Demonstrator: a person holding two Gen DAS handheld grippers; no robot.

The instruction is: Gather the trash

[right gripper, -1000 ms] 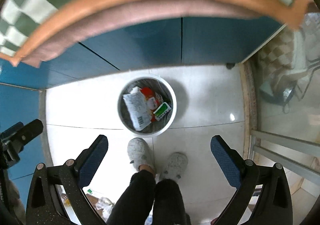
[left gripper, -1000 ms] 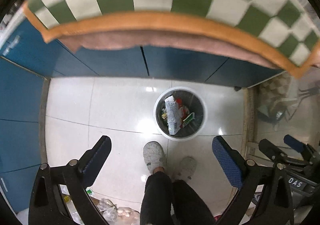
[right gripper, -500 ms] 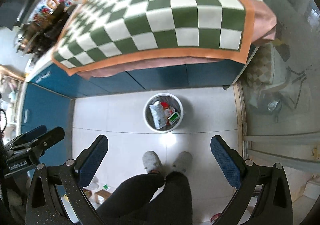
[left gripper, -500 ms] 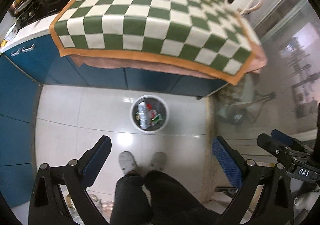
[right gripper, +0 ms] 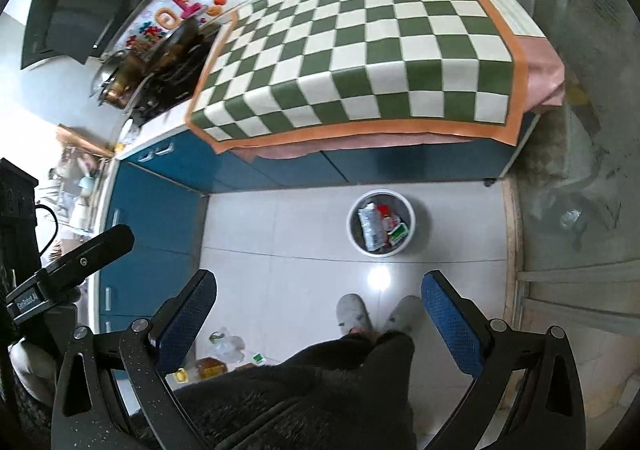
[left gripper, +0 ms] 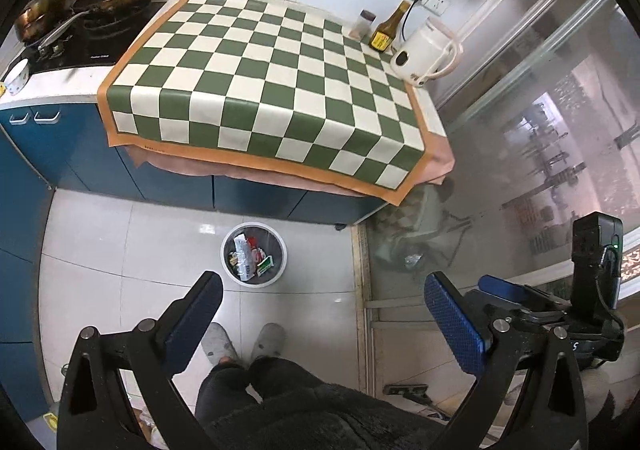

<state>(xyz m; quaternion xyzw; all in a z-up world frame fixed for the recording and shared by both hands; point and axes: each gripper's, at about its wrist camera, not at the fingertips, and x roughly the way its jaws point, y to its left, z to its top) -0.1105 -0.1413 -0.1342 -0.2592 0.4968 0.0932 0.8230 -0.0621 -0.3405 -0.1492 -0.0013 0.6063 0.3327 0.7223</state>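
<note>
The round white trash bin [left gripper: 254, 254], holding crumpled wrappers, stands on the pale tiled floor [left gripper: 120, 250] beside the blue-fronted desk [left gripper: 256, 197]. The left hand-held gripper [left gripper: 322, 312] and right hand-held gripper [right gripper: 318, 308] both gape wide, empty, high above it.

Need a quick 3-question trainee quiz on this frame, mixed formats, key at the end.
1. True or false: the left gripper and right gripper both grip trash.
2. Where does the white bin stand? A) on the checkered cloth B) on the floor before the blue cabinets C) beside the kettle
3. Fill in: in the right wrist view, loose litter lies on the floor near the ___ fingertip of the gripper.

Key: 1 false, both are open and empty. 2 B; wrappers already lie inside it. 3 left.
</note>
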